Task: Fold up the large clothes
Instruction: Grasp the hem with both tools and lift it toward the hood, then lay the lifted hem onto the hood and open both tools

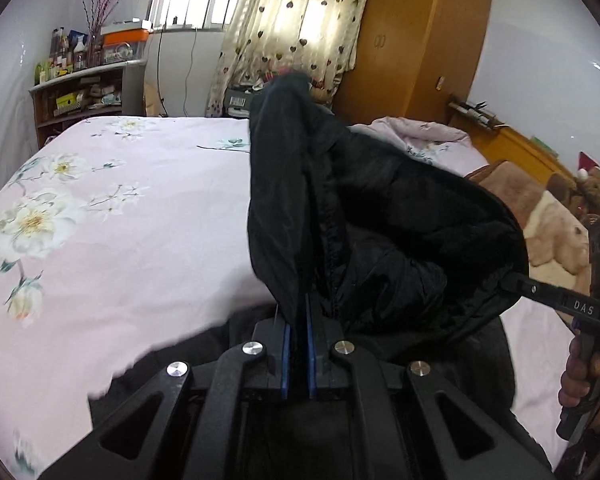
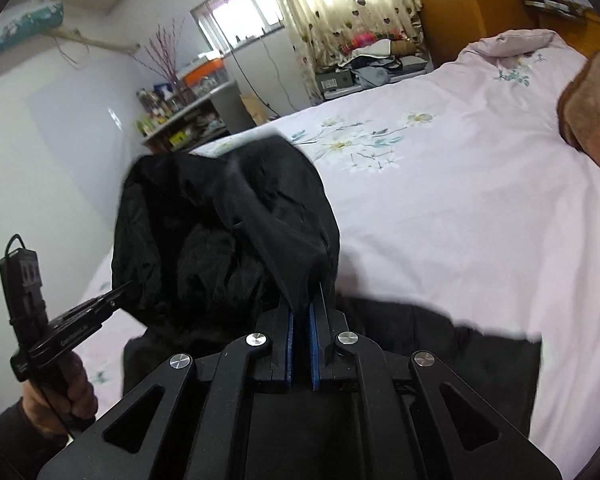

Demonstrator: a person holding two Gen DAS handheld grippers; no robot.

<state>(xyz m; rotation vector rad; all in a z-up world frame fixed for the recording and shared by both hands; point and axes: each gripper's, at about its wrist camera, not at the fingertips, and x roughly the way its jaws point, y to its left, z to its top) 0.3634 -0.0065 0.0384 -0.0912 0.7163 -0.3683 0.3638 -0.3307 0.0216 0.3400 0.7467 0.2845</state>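
Note:
A large black garment [image 1: 372, 216] hangs bunched between my two grippers above a pink floral bed [image 1: 120, 220]. My left gripper [image 1: 298, 300] is shut on one edge of the garment, its blue pads pinching the cloth. My right gripper [image 2: 303, 300] is shut on another edge of the same garment [image 2: 220, 232]. The right gripper also shows at the right of the left wrist view [image 1: 512, 280], and the left gripper at the left of the right wrist view [image 2: 124, 288]. The garment's lower part lies on the bed [image 2: 440, 208] below the grippers.
A brown blanket [image 1: 540, 216] and a soft toy [image 1: 592, 184] lie at the bed's right side. A crumpled pink quilt [image 2: 512, 48] sits at the far end. A cluttered shelf [image 1: 84, 88], a heart-patterned curtain [image 1: 296, 20] and a wooden wardrobe [image 1: 420, 40] stand behind the bed.

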